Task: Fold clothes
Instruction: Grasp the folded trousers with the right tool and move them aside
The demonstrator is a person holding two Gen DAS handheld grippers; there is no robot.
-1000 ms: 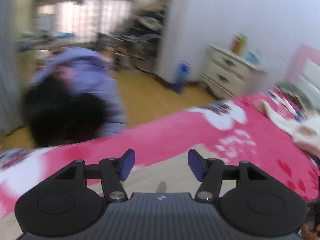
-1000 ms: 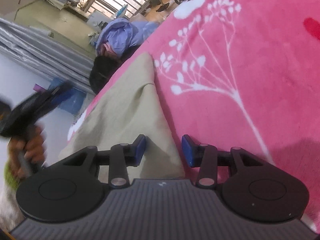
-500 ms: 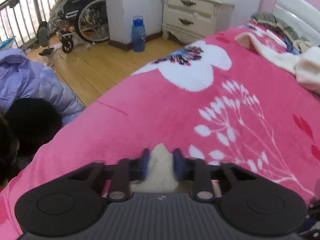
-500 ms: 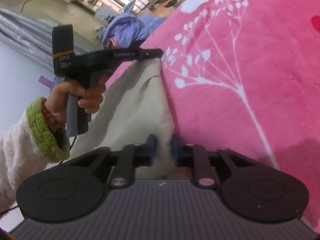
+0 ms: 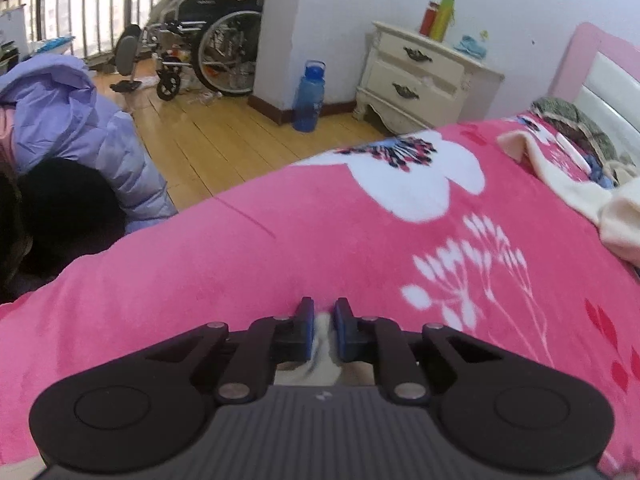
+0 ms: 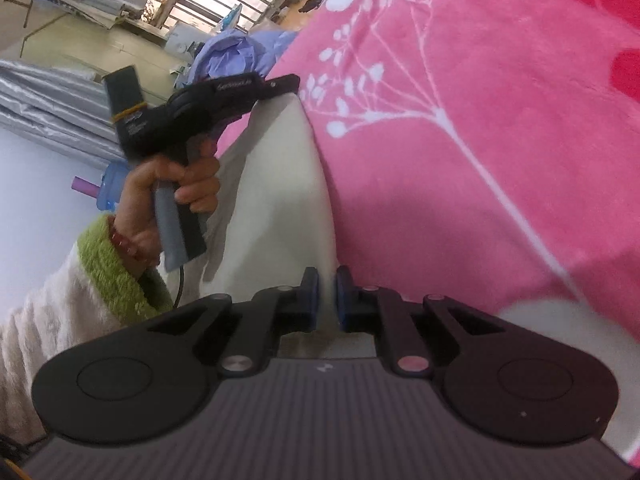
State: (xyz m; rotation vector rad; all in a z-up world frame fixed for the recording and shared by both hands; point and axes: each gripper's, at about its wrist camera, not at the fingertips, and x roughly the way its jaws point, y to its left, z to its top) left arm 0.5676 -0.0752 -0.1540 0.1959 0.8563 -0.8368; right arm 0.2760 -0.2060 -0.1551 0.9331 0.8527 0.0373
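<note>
Pink blanket (image 6: pixel 500 128) — cream garment (image 6: pixel 280 208) pinched between both closed tools (image 5: pixel 321 320) (image 6: pixel 327 288).

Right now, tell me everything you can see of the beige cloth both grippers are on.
The beige cloth looks like plain, soft woven fabric with no print. It lies on the pink floral blanket, stretched into a long tapering strip. The right gripper is shut on its near end; the left gripper is at its far tip, and in its own view pinches a small bunch. Its full shape is hidden.
</note>
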